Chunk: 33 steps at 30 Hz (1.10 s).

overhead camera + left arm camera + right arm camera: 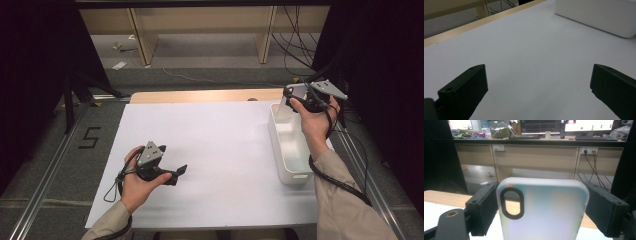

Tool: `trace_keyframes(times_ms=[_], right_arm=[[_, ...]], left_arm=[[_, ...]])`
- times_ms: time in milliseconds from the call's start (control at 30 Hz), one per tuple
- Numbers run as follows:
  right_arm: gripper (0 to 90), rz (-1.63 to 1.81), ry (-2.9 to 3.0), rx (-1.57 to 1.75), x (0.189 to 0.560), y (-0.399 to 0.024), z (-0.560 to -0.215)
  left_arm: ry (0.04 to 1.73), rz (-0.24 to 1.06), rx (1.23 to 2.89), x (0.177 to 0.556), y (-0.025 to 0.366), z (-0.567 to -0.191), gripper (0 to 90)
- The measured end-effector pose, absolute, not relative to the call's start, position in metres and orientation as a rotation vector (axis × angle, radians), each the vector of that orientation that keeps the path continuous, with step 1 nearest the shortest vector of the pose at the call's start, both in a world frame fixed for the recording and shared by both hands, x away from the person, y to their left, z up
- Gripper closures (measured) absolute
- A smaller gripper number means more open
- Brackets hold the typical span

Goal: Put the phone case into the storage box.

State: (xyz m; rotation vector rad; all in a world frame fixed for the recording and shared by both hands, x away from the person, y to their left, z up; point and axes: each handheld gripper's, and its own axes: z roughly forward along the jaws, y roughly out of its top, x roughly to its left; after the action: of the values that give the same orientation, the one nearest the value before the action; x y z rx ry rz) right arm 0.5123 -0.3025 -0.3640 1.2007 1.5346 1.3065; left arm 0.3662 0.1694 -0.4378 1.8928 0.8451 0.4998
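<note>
White paper covers most of the desk (210,150) in front of you, with a strip of bare wood along its far edge and dark curtains at both sides. Your right tongs (541,207) are clamped on a translucent phone case (544,210), one pad on each long side, and you hold it raised over the far end of the white bin (280,150) that sits at the right edge of the paper. In the high view the right tongs (305,100) hang above that bin's back corner, and the case shows only as a pale patch under them. The case stands upright between the pads, with its oval camera cutout (512,203) at upper left in the right gripper view. It looks light and thin, a flexible frosted shell that will bow if squeezed hard across its width, and its smooth sides could slip against the pads. Gripping by the long edges near the middle, as you do now, seems the safest hold. Your left tongs (536,92) rest low over bare paper at the near left, jaws wide apart with nothing between them, pointing towards the bin.
</note>
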Motion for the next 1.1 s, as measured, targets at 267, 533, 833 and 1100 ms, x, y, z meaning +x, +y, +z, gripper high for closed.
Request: trace_keyframes(times_ms=[267,533,833,1100], right_arm=[[18.0,1.303,1.532,1.206,0.515,-0.303,-0.365],[18.0,1.287,1.536,1.211,0.519,-0.305,-0.369],[18.0,1.279,1.542,1.21,0.523,-0.303,-0.37],[18.0,1.272,1.542,1.212,0.525,-0.304,-0.372]], left_arm=[[0.846,0.5,1.893,0.366,0.17,-0.438,0.6],[0.845,0.5,1.894,0.366,0.169,-0.438,0.6],[0.845,0.501,1.893,0.366,0.17,-0.438,0.6],[0.846,0.502,1.893,0.366,0.17,-0.438,0.6]])
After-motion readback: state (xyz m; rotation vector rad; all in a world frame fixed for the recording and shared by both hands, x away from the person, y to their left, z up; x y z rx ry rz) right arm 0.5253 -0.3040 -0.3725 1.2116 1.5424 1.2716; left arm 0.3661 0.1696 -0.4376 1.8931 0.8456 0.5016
